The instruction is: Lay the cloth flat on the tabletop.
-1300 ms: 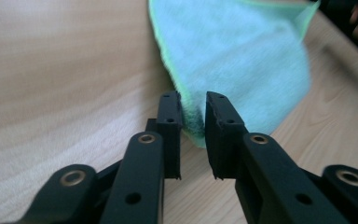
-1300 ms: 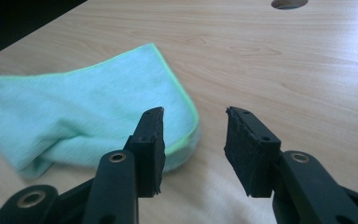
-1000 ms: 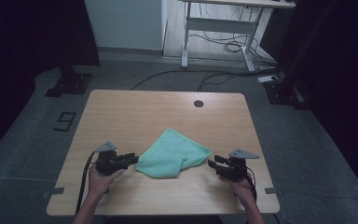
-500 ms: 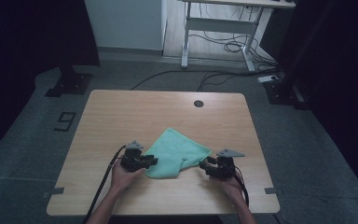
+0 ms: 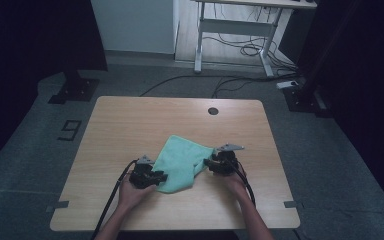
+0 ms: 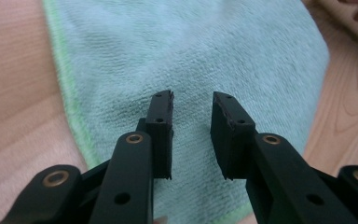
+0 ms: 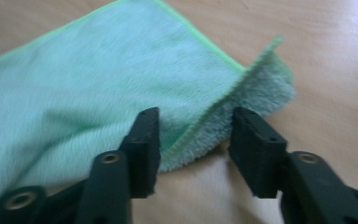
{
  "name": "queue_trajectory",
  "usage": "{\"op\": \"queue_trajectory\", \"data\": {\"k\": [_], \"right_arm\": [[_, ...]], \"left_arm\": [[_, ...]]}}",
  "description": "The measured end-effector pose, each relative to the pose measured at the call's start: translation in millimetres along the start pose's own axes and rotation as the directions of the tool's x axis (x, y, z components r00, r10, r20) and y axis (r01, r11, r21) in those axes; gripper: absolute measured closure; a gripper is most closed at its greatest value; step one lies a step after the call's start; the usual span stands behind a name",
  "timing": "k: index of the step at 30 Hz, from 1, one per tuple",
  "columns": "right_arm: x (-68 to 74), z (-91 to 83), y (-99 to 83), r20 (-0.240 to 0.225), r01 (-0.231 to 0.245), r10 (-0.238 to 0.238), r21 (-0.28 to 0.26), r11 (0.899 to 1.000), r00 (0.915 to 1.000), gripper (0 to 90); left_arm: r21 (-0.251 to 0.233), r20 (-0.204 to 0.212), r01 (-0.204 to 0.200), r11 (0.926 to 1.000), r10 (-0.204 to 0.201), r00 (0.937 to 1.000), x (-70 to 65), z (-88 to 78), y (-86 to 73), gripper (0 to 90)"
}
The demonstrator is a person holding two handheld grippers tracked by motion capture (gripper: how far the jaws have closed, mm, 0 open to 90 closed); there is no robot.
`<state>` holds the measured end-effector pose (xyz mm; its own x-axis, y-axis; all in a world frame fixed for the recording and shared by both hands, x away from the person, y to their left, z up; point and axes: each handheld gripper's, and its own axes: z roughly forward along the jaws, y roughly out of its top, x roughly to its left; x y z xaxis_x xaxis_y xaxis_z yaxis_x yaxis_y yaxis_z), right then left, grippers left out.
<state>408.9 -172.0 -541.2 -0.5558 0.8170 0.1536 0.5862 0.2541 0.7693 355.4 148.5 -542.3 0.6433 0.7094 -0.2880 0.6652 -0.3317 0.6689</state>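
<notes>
A light green cloth (image 5: 182, 161) lies loosely folded on the wooden table (image 5: 130, 125), near the front. My left gripper (image 5: 160, 177) sits at the cloth's near left corner. In the left gripper view its jaws (image 6: 192, 105) stand apart just above the cloth (image 6: 191, 51), with nothing pressed between them. My right gripper (image 5: 208, 163) is at the cloth's right side. In the right gripper view its jaws (image 7: 196, 122) have just been closing; they straddle a raised folded edge of the cloth (image 7: 98, 79), and the pads are clear of it.
A round cable hole (image 5: 213, 111) sits at the back middle of the table. Both forearms come in over the front edge. Behind the table stand a desk frame (image 5: 235, 30) and loose cables on the floor; a black stand base (image 5: 75, 90) is at the back left.
Both hands have moved inward to the cloth: the left gripper rightward to its near left corner, the right gripper leftward to its right edge. The cloth has not shifted.
</notes>
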Motion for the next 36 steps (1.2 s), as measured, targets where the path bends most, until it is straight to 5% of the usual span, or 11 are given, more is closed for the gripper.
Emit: {"op": "queue_trajectory", "data": {"k": [8, 18, 25, 28, 30, 33, 36], "right_arm": [[-4.2, 11.6, 13.7, -0.04, -0.012, 0.012, -0.015, 1.0, 0.9991, 83.7], [-30.6, -10.7, 30.1, -0.021, -0.009, 0.009, -0.024, 1.0, 0.9998, 88.1], [-53.7, -14.6, 47.9, -0.026, -0.036, 0.035, -0.022, 0.999, 0.999, 85.9], [-50.7, -7.6, 41.4, 0.002, -0.036, 0.036, 0.002, 0.999, 0.9994, 63.1], [-47.0, -9.9, 33.9, 0.022, -0.049, 0.049, -0.015, 0.999, 0.9985, 59.8], [-42.5, -22.2, 21.5, -0.004, -0.078, 0.078, -0.053, 0.996, 0.997, 54.5], [-33.0, -34.5, 5.9, -0.039, -0.059, 0.056, -0.063, 0.996, 0.9976, 53.5]], "left_arm": [[-0.003, 0.006, 0.021, 0.9998, -0.021, 0.9998, -0.9, -2.1, -3.3, 68.8], [-0.003, 0.013, 0.026, 0.9997, -0.026, 0.9996, 0.7, -2.8, -3.7, 69.4], [-0.005, 0.016, 0.032, 0.9995, -0.032, 0.9993, 1.2, -3.2, -4.2, 69.3], [-0.005, 0.017, 0.033, 0.9994, -0.033, 0.9993, 1.2, -3.2, -4.2, 69.2], [-0.005, 0.017, 0.031, 0.9995, -0.031, 0.9994, 1.4, -3.2, -4.2, 69.2], [-0.007, 0.013, 0.031, 0.9995, -0.031, 0.9994, 0.7, -3.2, -4.4, 69.1], [-0.003, -0.004, 0.014, 0.9999, -0.014, 0.9999, -2.8, -3.6, -4.8, 68.2]]}}
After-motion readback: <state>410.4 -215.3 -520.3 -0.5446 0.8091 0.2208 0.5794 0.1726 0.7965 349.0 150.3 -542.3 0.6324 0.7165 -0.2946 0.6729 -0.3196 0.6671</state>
